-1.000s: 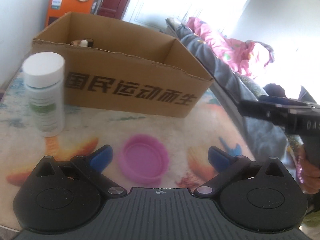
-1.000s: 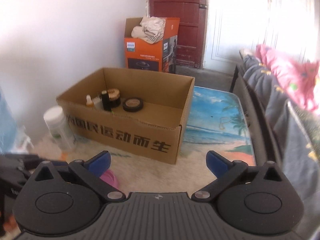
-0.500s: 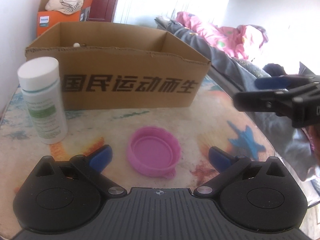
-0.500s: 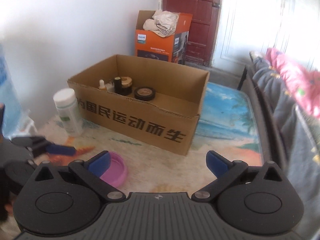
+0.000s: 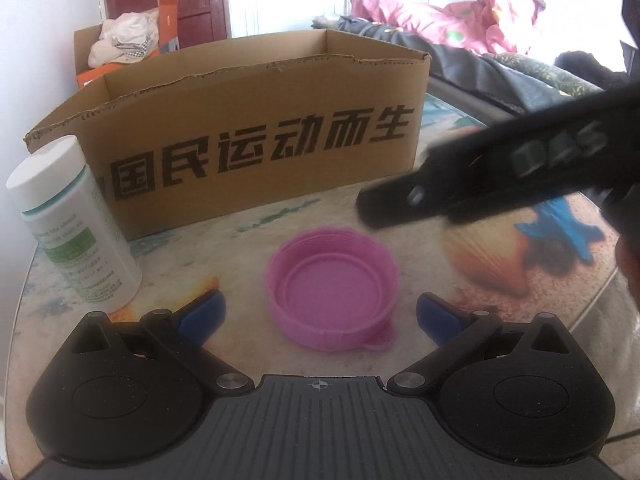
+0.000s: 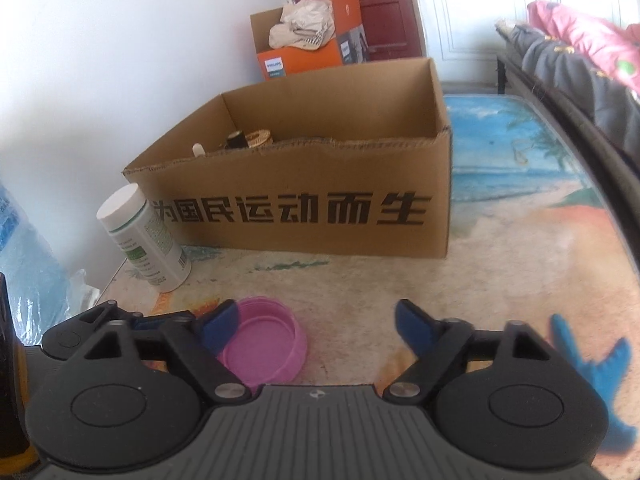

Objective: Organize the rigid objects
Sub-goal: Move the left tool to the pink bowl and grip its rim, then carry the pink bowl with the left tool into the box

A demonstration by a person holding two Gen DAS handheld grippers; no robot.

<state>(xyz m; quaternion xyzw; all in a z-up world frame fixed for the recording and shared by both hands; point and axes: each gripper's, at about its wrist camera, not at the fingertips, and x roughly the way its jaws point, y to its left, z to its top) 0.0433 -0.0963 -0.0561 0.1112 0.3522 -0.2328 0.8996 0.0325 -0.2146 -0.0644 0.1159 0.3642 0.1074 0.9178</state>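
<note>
On the tabletop, which carries a printed beach scene, the largest item is an open cardboard box with black characters on its front wall. The box stands at the far side of the surface. Small containers show above its front edge in the right wrist view; what they are cannot be told.

A white bottle with a white cap and a green label stands upright just beside the left front corner of the box, on the tabletop.

A pink lid lies upside down, hollow side up, in front of the box and to the right of the bottle, well apart from both.

The left tongs are released. The blue fingertips stand wide on either side of the near part of the lid and do not touch it.

The right tongs are closing, with nothing pressed between the pads. In the right wrist view the left blue fingertip overlaps the lid's near-left rim; whether they touch cannot be told. In the left wrist view the right tongs reach in from the right, blurred, above the lid.

Behind the box stands an orange carton with cloth on top.
</note>
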